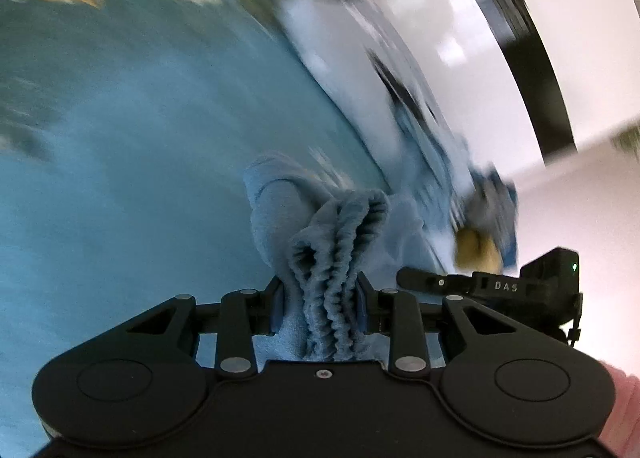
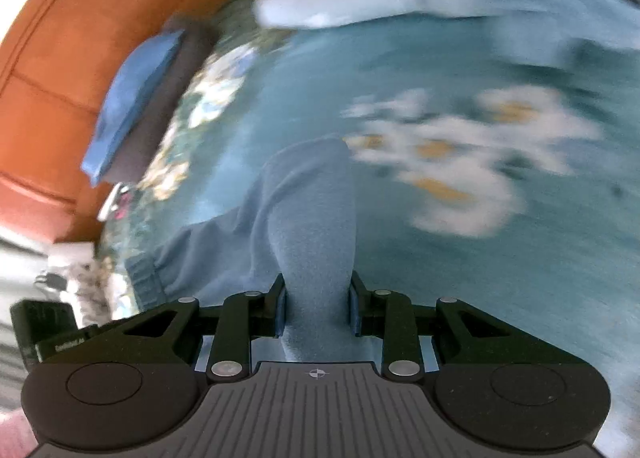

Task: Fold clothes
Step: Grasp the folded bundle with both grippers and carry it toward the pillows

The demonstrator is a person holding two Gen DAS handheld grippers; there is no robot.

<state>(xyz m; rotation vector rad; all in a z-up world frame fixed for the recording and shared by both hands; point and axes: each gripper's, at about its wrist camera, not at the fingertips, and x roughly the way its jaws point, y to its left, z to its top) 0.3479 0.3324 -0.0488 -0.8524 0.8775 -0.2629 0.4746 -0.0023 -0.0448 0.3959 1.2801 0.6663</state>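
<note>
Left wrist view: the left tongs [image 1: 320,298], at lower centre of the frame, are clenched on a bunched, ribbed edge of a grey-blue garment [image 1: 340,226], most likely a waistband or cuff, with cloth filling the gap between the pads. The right wrist view shows the right tongs [image 2: 318,306], also at lower centre, grasping a smooth fold of the same garment [image 2: 308,198], the rest trailing to the lower left over a teal bedspread [image 2: 520,278] printed with white daisies.

Judged from these frames, the folding is at an early stage: the garment is gripped at two places and hangs rumpled from both tongs, with no neat fold visible. Spreading it flat and making the folds appear to remain.

Only the left view takes in the white wall [image 1: 460,38] and a dark frame [image 1: 532,70] along the upper right, a pale, blurred heap of laundry [image 1: 348,42] at upper centre, and the other handheld device at right centre. Only the right view shows the orange padded headboard [image 2: 60,78] at upper left, a blue folded item [image 2: 136,98] beside it on a dark one, and the daisy print. Both frames are heavily blurred.
</note>
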